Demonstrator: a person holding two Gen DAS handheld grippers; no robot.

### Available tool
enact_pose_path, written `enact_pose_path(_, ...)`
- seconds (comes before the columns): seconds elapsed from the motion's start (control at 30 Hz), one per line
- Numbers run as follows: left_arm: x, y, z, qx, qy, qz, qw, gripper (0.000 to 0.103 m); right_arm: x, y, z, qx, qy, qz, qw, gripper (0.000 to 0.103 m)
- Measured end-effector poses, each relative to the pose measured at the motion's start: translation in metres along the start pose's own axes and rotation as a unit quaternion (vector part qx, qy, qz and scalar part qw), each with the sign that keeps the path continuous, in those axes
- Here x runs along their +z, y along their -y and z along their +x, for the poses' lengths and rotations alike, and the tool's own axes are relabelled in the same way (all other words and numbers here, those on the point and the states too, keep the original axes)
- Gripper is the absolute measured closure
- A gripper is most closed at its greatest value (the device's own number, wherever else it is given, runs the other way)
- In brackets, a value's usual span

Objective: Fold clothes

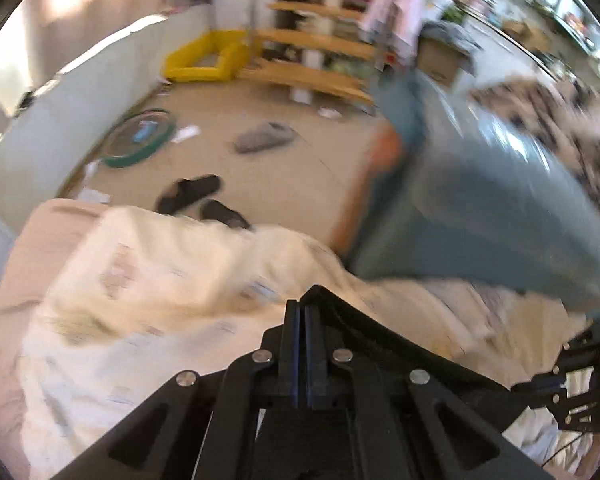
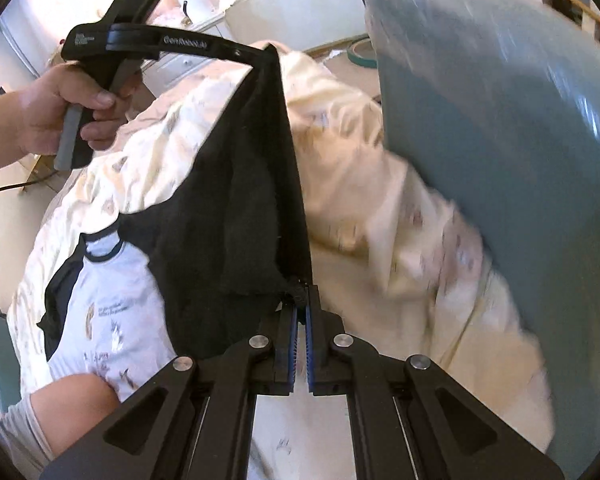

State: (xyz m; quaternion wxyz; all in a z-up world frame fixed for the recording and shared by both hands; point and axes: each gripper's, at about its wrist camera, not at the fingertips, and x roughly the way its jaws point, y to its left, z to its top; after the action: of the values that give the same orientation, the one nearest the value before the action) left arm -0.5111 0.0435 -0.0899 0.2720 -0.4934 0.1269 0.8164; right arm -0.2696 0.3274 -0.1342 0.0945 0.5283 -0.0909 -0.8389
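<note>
Black fabric garment (image 2: 236, 200) stretched taut over cream patterned bedding (image 2: 380, 216): left gripper (image 2: 274, 54) clamped on top corner, right gripper (image 2: 301, 300) pinching bottom corner.

Matt black cloth garment (image 2: 236, 200), soft-looking quilt (image 2: 360, 208)

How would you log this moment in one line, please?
left gripper: shut on black garment | right gripper: shut on it | garment stretched between
</note>
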Motion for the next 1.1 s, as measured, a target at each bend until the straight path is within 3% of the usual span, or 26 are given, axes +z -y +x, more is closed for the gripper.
enact_pose_path(0.17,0.007,-0.035,0.011,0.053,-0.028,0.005,0.9982,0.102,0.053,-0.021,0.03,-0.089,-0.047,-0.086,0.991,0.1)
enact_pose_path(0.27,0.005,-0.04,0.019,0.038,-0.036,-0.008,0.9986,0.102,0.067,-0.018,0.04,-0.112,-0.076,-0.093,0.986,0.1)
enact_pose_path(0.43,0.003,-0.009,0.029,0.02,-0.036,0.026,0.9988,0.102,0.057,0.005,0.025,-0.126,-0.105,-0.076,0.983,0.1)
enact_pose_path(0.63,0.018,0.003,0.043,0.0,-0.041,0.014,0.9991,0.102,0.045,0.006,0.013,-0.095,-0.092,-0.069,0.989,0.1)
enact_pose_path(0.83,0.016,0.002,0.02,-0.005,-0.055,0.06,0.9967,0.102,0.043,-0.019,0.002,-0.061,-0.077,-0.099,0.99,0.1)
enact_pose_path(0.97,-0.016,0.001,-0.017,-0.01,-0.052,0.118,0.9916,0.102,0.033,-0.049,-0.016,-0.03,-0.06,-0.149,0.986,0.1)
enact_pose_path(1.1,-0.079,-0.011,-0.084,-0.059,-0.018,0.098,0.9932,0.101,0.013,-0.082,-0.029,0.021,-0.06,-0.223,0.973,0.1)
